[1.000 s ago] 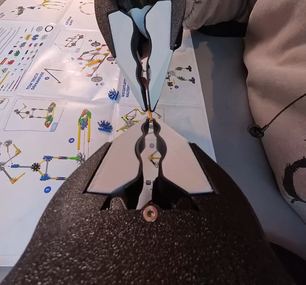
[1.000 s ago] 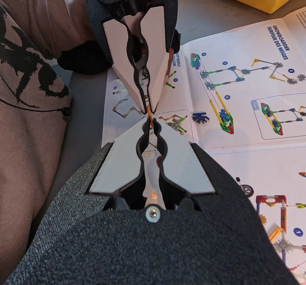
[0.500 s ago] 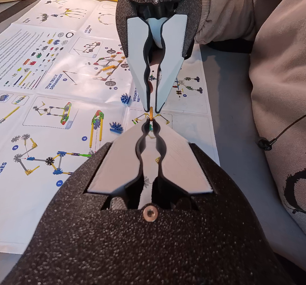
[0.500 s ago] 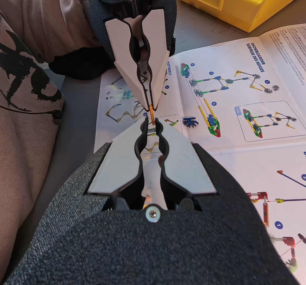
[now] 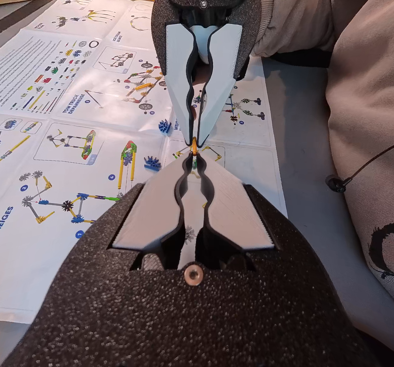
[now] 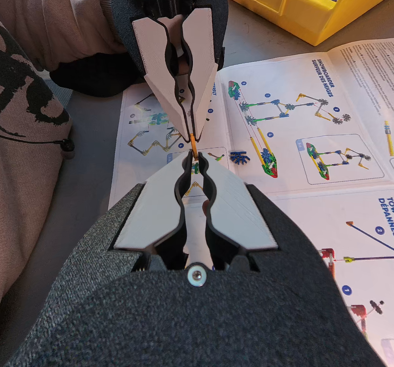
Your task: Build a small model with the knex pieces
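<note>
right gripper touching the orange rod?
Touching. Right wrist view: the right gripper has its fingertips closed on the orange rod; the left gripper pinches the far end.

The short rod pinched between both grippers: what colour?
Orange-yellow rod; clearest in the right wrist view.

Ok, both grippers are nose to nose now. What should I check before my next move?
1. Left gripper grip on the short orange plastic rod: ok, jaws closed on one end.
2. Right gripper grip on the rod: ok, jaws closed on the other end.
3. Alignment: ok, the rod runs roughly in line between the two sets of tips.
4. Depth of each grip: cannot tell, the tips hide the rod's ends.
5. Nearest blue snowflake-shaped plastic connector: ok, lying on the printed paper instruction sheet, apart from both grippers.
6. Open yellow plastic parts bin: ok, well beyond the tips.
</note>
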`<control>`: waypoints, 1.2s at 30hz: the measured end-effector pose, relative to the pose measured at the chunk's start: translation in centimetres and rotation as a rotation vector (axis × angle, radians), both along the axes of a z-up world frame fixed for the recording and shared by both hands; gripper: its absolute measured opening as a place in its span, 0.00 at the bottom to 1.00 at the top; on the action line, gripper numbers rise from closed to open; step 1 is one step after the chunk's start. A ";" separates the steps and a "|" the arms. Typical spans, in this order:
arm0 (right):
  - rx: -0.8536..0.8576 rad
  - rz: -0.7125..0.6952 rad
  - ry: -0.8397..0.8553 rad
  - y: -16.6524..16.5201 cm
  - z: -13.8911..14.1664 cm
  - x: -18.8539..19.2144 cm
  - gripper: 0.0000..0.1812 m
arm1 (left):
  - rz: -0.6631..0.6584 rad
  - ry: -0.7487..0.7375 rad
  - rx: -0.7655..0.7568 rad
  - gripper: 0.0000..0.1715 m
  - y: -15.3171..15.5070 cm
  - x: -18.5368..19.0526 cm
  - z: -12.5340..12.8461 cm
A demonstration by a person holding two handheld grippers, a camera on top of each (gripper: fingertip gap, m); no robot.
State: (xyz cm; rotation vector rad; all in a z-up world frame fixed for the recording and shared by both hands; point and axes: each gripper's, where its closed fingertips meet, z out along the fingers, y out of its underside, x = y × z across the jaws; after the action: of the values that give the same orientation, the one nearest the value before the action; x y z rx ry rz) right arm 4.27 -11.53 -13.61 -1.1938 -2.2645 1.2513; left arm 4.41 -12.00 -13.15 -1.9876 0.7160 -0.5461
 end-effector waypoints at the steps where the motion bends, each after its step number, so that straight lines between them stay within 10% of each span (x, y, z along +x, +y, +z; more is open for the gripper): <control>1: 0.000 -0.002 0.005 0.1 0.1 -0.1 0.02 | 0.005 0.001 0.003 0.02 0.0 -0.1 0.1; 23: 0.161 0.017 -0.009 4.3 -0.6 -0.9 0.01 | 0.204 0.042 -0.047 0.04 1.6 -3.5 -0.9; 36: 0.433 0.448 -0.104 5.6 -2.3 -3.0 0.01 | 0.341 0.063 -0.166 0.04 2.4 -5.0 -3.1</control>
State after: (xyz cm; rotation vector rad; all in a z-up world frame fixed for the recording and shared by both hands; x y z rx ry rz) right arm 1.30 -5.89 -15.87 -0.6305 -2.7897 0.7628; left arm -0.57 -9.55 -16.27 -2.2300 0.3645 -0.3477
